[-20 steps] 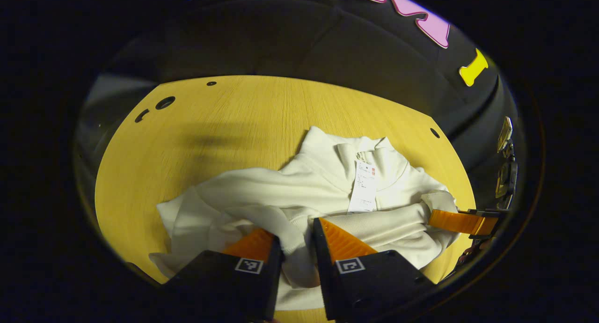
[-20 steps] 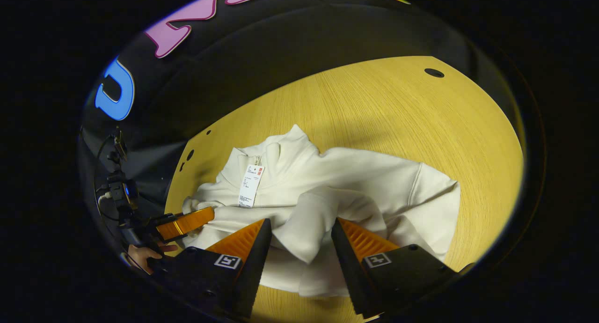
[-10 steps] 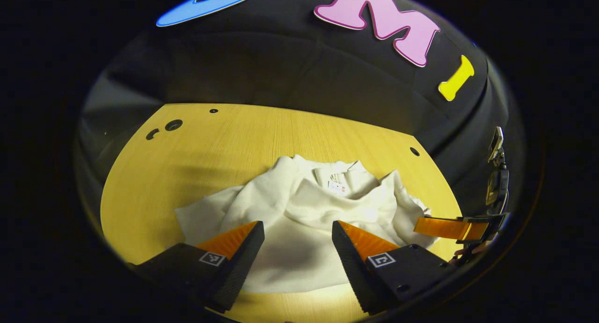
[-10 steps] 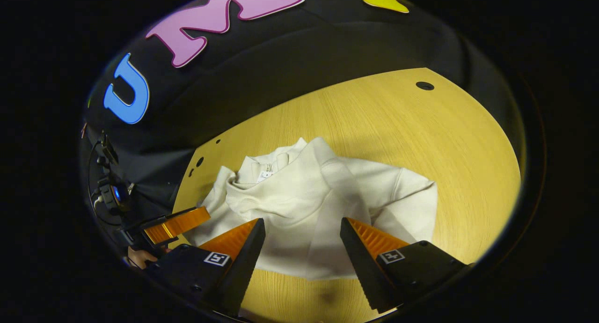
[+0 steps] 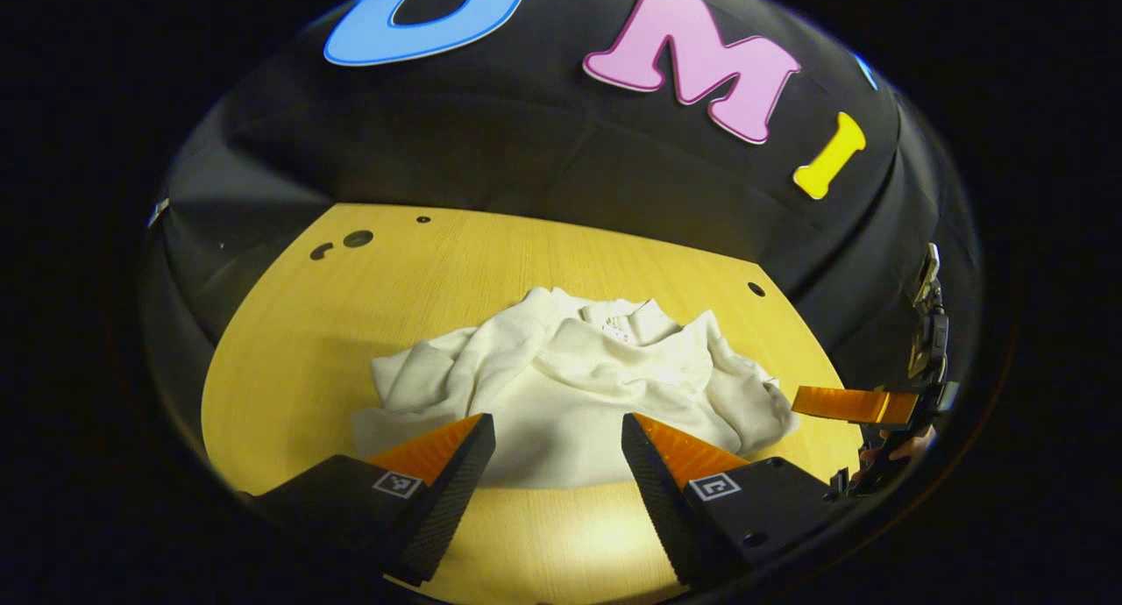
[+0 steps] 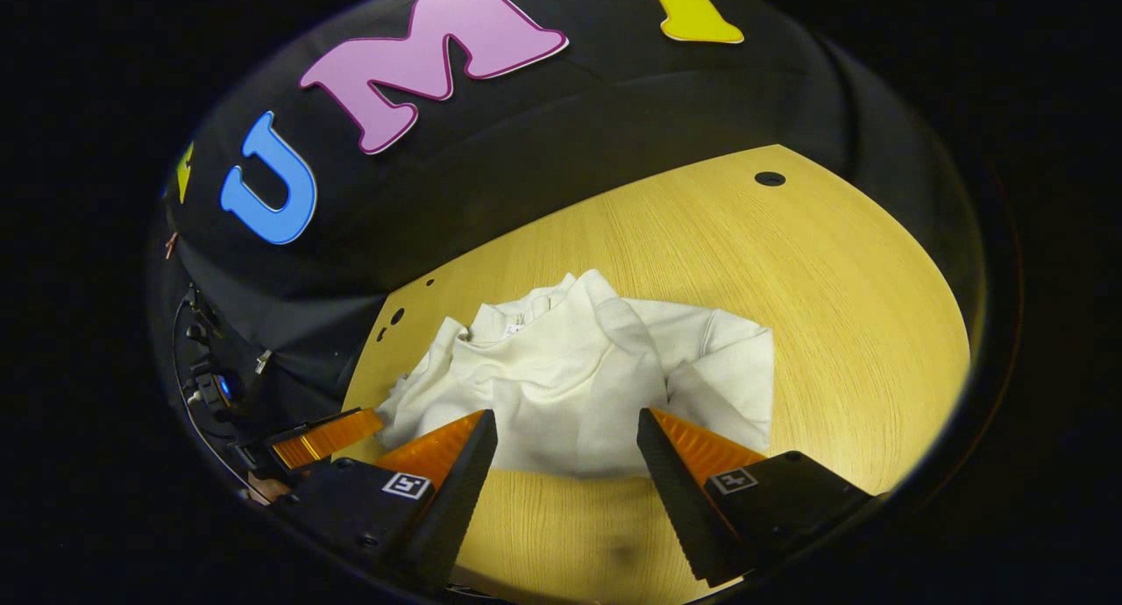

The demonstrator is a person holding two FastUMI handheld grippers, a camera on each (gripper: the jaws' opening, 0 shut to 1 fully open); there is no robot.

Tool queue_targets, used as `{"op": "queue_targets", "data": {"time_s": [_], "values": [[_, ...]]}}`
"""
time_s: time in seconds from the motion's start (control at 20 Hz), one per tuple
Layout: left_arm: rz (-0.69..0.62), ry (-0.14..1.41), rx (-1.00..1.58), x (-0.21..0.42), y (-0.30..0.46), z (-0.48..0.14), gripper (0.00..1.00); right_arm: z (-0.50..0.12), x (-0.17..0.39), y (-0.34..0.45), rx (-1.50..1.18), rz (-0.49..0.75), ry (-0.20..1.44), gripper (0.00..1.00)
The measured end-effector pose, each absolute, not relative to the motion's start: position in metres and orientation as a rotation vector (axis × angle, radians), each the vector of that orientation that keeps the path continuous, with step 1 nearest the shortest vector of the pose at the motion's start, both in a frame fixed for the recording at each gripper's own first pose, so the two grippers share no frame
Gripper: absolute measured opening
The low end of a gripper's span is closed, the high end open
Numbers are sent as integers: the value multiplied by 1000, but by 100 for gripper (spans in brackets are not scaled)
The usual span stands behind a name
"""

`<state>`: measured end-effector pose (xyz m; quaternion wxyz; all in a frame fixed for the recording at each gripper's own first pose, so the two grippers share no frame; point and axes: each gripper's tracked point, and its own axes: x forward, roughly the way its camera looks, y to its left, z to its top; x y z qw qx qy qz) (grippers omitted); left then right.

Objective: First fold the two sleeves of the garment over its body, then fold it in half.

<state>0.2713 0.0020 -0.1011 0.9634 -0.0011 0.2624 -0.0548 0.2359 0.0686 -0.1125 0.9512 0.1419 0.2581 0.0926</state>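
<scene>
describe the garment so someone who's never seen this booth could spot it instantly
Start at the yellow wooden table in front of the black booth wall. Near its front edge lies the garment, a cream-white sweater folded into a rumpled bundle, collar toward the wall. It is the one soft, pale thing on the wood, just ahead of both open grippers' jaws.

In the left gripper view, the left gripper point(image 5: 552, 465) is hovering with its fingers spread apart and nothing between them, just short of the near edge of the garment point(image 5: 570, 386). The cream garment is lying folded in a rumpled heap on the wooden table point(image 5: 289, 351), its collar toward the far side. At the right edge, the right gripper point(image 5: 855, 405) is reaching in near the garment's right side; whether it is touching the cloth is hard to tell.
</scene>
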Motion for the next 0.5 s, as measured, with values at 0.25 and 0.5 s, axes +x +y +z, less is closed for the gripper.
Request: {"op": "queue_targets", "data": {"time_s": [0.25, 0.5], "values": [[-145, 498, 56, 237, -17, -97, 90, -112, 214, 75, 207, 212, 497, 99], [-146, 514, 39, 213, -23, -106, 95, -110, 197, 80, 163, 223, 473, 99]]}}
